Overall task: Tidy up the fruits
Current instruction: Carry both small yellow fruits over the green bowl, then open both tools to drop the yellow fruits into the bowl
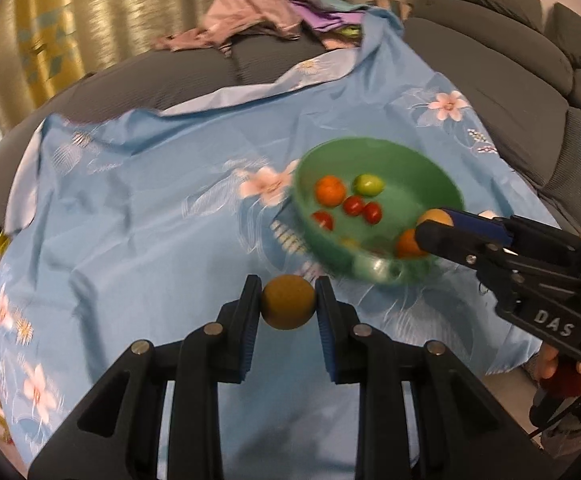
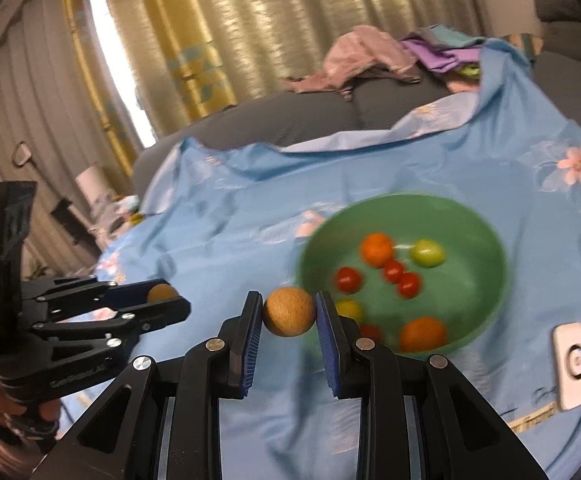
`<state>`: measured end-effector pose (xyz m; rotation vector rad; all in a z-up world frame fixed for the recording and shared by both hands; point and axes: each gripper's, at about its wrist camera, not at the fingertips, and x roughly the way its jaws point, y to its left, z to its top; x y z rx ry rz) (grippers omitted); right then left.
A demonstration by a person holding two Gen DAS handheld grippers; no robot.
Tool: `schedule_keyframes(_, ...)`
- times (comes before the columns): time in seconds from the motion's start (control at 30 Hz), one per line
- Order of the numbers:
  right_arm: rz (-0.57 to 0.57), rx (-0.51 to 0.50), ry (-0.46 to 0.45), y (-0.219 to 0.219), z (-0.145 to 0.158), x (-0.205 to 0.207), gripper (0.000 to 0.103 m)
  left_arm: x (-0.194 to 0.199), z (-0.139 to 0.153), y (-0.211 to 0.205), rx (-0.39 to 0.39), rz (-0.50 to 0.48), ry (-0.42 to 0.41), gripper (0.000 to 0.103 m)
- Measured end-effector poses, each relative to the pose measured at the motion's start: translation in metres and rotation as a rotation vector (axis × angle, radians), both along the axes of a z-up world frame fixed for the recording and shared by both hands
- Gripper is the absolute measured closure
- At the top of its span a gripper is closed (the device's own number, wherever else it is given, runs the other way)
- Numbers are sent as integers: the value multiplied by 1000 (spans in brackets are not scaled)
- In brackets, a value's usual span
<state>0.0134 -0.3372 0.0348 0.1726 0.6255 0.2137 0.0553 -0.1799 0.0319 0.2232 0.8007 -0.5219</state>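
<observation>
While clamped, ball (image 1: 288, 307) between tongs (image 1: 288, 312)

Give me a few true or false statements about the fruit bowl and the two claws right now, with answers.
1. Each claw grips a brown ball: left claw, right claw. True.
2. The green bowl is empty. False: it holds red, orange, green and yellow fruits.
3. The bowl sits on a blue flowered cloth. True.
4. The left claw's ball rests inside the bowl. False: it is clamped between the fingers, outside the bowl.
</observation>
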Motion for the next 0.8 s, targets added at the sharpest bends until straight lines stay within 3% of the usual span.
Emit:
schedule_keyframes(0.27, -130, -80, 60, -45, -6, 30, 74, 43, -15, -67, 12, -76, 50, 76)
schedule_keyframes(0.53, -165, -109, 147, -65, -26, 55, 73, 73, -40, -104, 98, -90, 112, 74)
schedule_keyframes(0.57, -168, -113, 160, -66, -28, 57, 73, 75, -41, -104, 100, -88, 121, 63)
schedule_keyframes(0.6, -170, -118, 171, -67, -29, 58, 73, 76, -41, -105, 104, -86, 130, 46)
schedule_keyframes(0.8, -177, -183, 215, -68, -19, 56, 71, 69, -23, -101, 133, -76, 115, 9)
